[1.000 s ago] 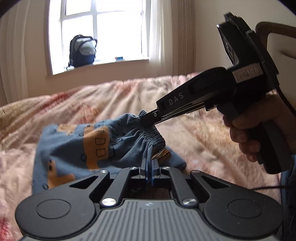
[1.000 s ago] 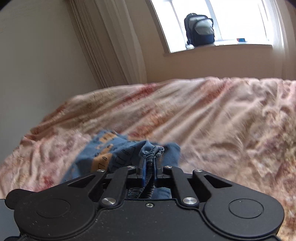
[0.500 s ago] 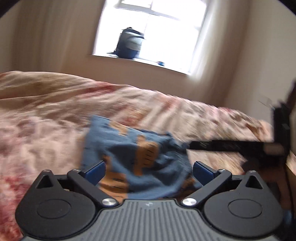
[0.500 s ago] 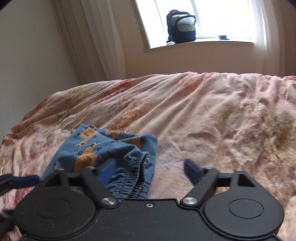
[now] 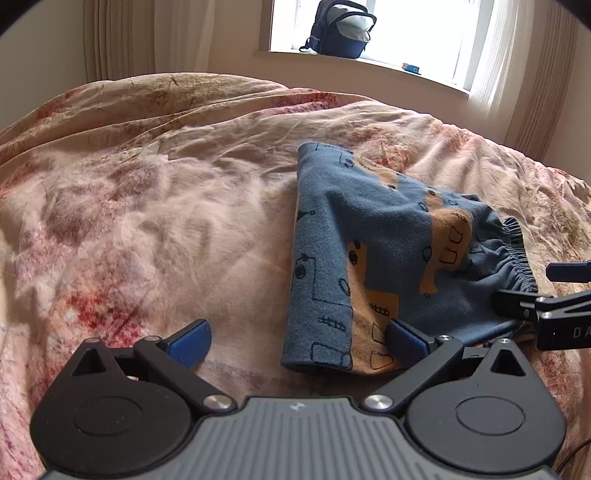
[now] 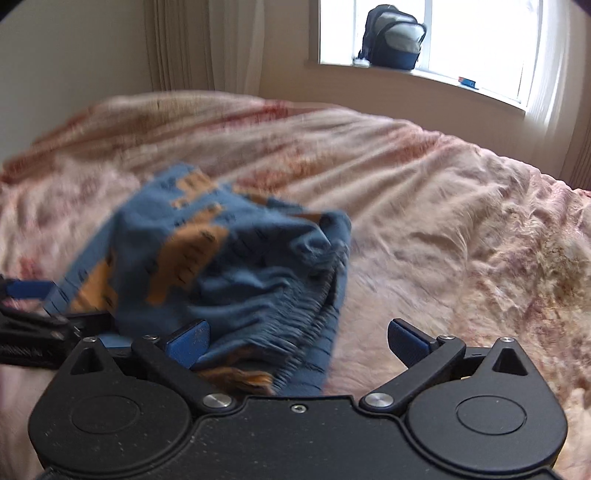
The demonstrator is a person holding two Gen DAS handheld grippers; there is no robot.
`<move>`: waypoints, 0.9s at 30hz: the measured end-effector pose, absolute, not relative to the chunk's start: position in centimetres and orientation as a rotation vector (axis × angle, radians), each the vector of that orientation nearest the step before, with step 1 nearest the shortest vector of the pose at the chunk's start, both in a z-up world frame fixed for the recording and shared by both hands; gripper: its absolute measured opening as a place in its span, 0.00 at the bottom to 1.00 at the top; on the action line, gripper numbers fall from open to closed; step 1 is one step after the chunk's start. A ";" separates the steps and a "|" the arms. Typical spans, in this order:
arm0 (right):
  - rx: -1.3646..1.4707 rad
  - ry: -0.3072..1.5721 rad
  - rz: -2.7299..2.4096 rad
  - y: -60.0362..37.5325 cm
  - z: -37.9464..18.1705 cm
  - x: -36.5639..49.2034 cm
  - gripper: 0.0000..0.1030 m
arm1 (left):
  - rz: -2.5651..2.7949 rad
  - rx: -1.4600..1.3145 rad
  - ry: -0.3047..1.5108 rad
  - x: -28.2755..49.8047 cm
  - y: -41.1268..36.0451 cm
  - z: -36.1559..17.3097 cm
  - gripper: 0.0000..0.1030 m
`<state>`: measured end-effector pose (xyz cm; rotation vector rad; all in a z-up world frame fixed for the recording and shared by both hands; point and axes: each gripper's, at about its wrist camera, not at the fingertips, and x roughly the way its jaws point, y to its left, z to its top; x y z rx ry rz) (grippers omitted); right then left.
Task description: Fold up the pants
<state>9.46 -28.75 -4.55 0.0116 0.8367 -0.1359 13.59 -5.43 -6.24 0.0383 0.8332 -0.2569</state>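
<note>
The small blue pants (image 5: 373, 258) with orange vehicle prints lie folded on the bed, the gathered waistband at their right edge. My left gripper (image 5: 297, 341) is open and empty, just in front of the pants' near left corner, its right finger against the cloth. My right gripper (image 6: 297, 341) is open and empty over the waistband side of the pants (image 6: 229, 266); that view is blurred. The right gripper's fingers also show at the right edge of the left wrist view (image 5: 546, 299).
A rumpled pink and cream floral duvet (image 5: 147, 221) covers the bed. A dark backpack (image 5: 341, 31) stands on the windowsill at the back, with curtains (image 5: 118, 40) on either side. The wall lies beyond the bed's far edge.
Both grippers were shut on the waistband a second ago; both have opened and let go. The pants now lie on the bed and both grippers have pulled back.
</note>
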 end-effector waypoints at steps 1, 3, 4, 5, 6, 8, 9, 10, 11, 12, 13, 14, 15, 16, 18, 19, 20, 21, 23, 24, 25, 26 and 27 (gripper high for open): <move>0.008 0.851 -0.125 -29.1 -4.6 9.4 0.99 | -0.260 0.041 0.838 13.6 -5.4 -6.2 1.00; 0.039 0.874 -0.106 -30.1 -4.5 9.1 0.99 | -0.260 0.038 0.849 13.6 -5.4 -6.1 1.00; 0.063 0.883 -0.099 -30.6 -4.4 9.0 0.99 | -0.259 0.037 0.851 13.6 -5.5 -6.1 1.00; 0.091 0.891 -0.092 -31.1 -4.3 8.9 0.99 | -0.258 0.039 0.852 13.5 -5.5 -6.1 1.00; 0.127 0.893 -0.085 -31.7 -4.1 8.8 0.99 | -0.256 0.044 0.854 13.5 -5.5 -6.1 1.00; 0.191 0.865 -0.075 -32.7 -3.5 8.2 0.99 | -0.253 0.042 0.855 13.4 -5.5 -5.8 1.00; 0.216 0.829 -0.072 -33.1 -3.1 7.9 0.99 | -0.249 0.036 0.852 13.4 -5.4 -5.6 1.00; 0.239 0.787 -0.081 -33.5 -2.7 7.6 0.99 | -0.246 0.027 0.843 13.4 -5.3 -5.3 1.00; 0.266 0.750 -0.096 -33.8 -2.4 7.5 0.99 | -0.244 0.012 0.824 13.3 -5.1 -4.9 1.00; 0.289 0.722 -0.100 -33.9 -2.3 7.6 0.99 | -0.246 -0.006 0.797 13.1 -5.0 -4.4 1.00; 0.301 0.695 -0.102 -33.8 -2.4 7.9 0.99 | -0.251 -0.026 0.759 13.2 -5.0 -3.9 1.00; 0.294 0.671 -0.110 -33.6 -2.5 8.5 0.99 | -0.253 -0.036 0.717 13.4 -5.1 -3.4 1.00; 0.261 0.649 -0.123 -33.1 -2.7 9.3 0.99 | -0.245 -0.025 0.691 14.0 -5.6 -3.0 1.00; 0.210 0.633 -0.130 -32.4 -2.9 10.1 0.99 | -0.246 0.006 0.681 14.9 -6.4 -2.6 1.00; 0.110 0.624 -0.114 -31.1 -3.7 11.2 0.99 | -0.273 0.091 0.651 16.8 -8.0 -2.3 1.00; 0.074 0.634 -0.102 -30.6 -4.3 11.7 0.99 | -0.266 0.142 0.636 17.8 -8.8 -2.5 1.00; 0.038 0.661 -0.093 -30.3 -4.8 12.1 0.99 | -0.241 0.212 0.640 19.1 -9.7 -3.1 1.00; 0.000 0.688 -0.109 -30.4 -5.3 12.4 0.99 | -0.206 0.291 0.667 20.5 -10.4 -4.0 1.00; 0.009 0.688 -0.143 -31.8 -5.5 12.2 0.99 | -0.247 0.339 0.740 22.5 -10.5 -5.4 1.00; 0.065 0.680 -0.138 -32.9 -5.2 12.1 0.99 | -0.264 0.295 0.752 22.8 -9.8 -5.5 1.00; 0.112 0.670 -0.153 -33.6 -4.9 12.0 0.99 | -0.267 0.251 0.761 22.9 -9.2 -5.3 1.00; 0.145 0.648 -0.173 -34.3 -4.6 11.8 0.99 | -0.283 0.208 0.766 22.9 -8.5 -4.9 1.00; 0.174 0.622 -0.149 -34.8 -4.2 11.6 0.99 | -0.296 0.168 0.762 22.8 -7.8 -4.4 1.00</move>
